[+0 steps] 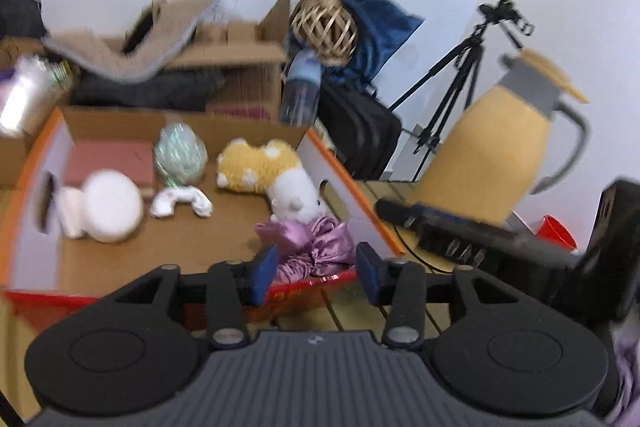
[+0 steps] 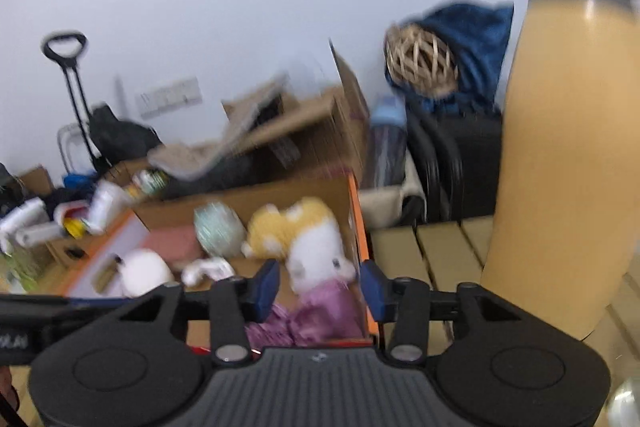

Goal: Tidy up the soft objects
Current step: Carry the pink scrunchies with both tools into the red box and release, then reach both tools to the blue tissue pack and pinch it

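Your landmark is the cardboard box [image 1: 192, 239], orange-edged, open at the top. Your left gripper [image 1: 316, 273] hangs just over its near red rim, jaws spread wide, nothing between the blue pads [image 1: 264, 273]. Your right gripper [image 2: 320, 291] is likewise open and empty, above the box's near right corner.

Inside the box, at the near right corner: crumpled purple satin cloth [image 1: 316, 247], touching the white-and-yellow plush toy [image 1: 276, 175] that leans along the right wall. Toward the back wall: an iridescent ball [image 1: 180, 155] and a pink pad [image 1: 108, 163]. Left of centre: a white round puff [image 1: 112, 205] and a small curved white piece [image 1: 180, 201]. Bare cardboard floor shows in the box's near middle.

Right of the box: slatted tabletop [image 2: 432, 247], then a tall yellow jug [image 2: 568, 147] standing close. Behind the box: stacked cartons [image 1: 236, 67], a water bottle [image 1: 302, 91].
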Available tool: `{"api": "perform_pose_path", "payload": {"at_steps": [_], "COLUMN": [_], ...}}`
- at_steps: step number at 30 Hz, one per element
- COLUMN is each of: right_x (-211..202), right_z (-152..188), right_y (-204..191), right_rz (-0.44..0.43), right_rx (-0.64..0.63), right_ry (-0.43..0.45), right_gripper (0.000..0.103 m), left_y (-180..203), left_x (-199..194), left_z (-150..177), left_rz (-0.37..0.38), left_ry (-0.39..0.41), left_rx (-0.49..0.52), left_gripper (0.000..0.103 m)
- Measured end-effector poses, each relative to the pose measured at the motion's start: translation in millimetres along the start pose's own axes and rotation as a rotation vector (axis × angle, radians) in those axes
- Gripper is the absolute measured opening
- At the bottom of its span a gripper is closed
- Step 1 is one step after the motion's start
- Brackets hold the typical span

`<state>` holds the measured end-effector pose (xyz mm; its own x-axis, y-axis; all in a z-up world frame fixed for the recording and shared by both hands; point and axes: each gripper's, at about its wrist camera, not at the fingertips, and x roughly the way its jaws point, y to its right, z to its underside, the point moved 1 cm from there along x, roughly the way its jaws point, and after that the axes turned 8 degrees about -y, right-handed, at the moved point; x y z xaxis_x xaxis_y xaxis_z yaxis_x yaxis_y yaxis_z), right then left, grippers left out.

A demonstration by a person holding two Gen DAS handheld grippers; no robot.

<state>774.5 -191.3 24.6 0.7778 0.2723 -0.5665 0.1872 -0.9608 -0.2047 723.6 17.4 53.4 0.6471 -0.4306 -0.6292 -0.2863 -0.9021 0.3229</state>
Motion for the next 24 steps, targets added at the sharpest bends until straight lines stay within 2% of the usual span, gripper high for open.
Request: {"api": "perform_pose_path", "payload": {"at_steps": [4,6,9,13,17,22,24], "right_x": [-72.2,-107.8,-152.5,-207.2,-239.4,-266.8,-272.4], "right_z": [-4.9,-0.6,12.3,46.2,92.1,153.0,177.7], "right_y": [-13.7,-19.6,-28.2,-42.1,-53.5,-58.6,-59.4], "right_rz": [-0.033,-0.06,-0.093,-0.1,-0.105,-0.123,-0.13], "right_rx": [-0.051,-0.068,-0.108,-0.174,-0.217,-0.154,-0.138], "right_ry": [0.104,0.132,0.147,0.177,0.166,0.129,0.095], "right_gripper": [0.061,0.063,0.072,0.077,0.081,0.081,0.081], "left_y": [8.1,10.6,16.4,25.3,32.1,42.3,47.5], "left_x": [-74.4,-107.5,-151.6,-194.7,-218.2,-226.7,-225.6], "left_z": [28.8,46.2,76.3,123.6,172.4,236.5,252.5], "left_rz": [-0.023,-0.063,-0.138,-0.19,-0.254,-0.203,-0.197], "left_ry": [0.08,0.125,0.182,0.221,0.23,0.186,0.153], "left_rx": [0.052,0.051,0.062,0.062,0.047,-0.04,-0.033], "left_gripper": [0.057,0.065,0.066,0.071,0.081,0.082,0.082]}}
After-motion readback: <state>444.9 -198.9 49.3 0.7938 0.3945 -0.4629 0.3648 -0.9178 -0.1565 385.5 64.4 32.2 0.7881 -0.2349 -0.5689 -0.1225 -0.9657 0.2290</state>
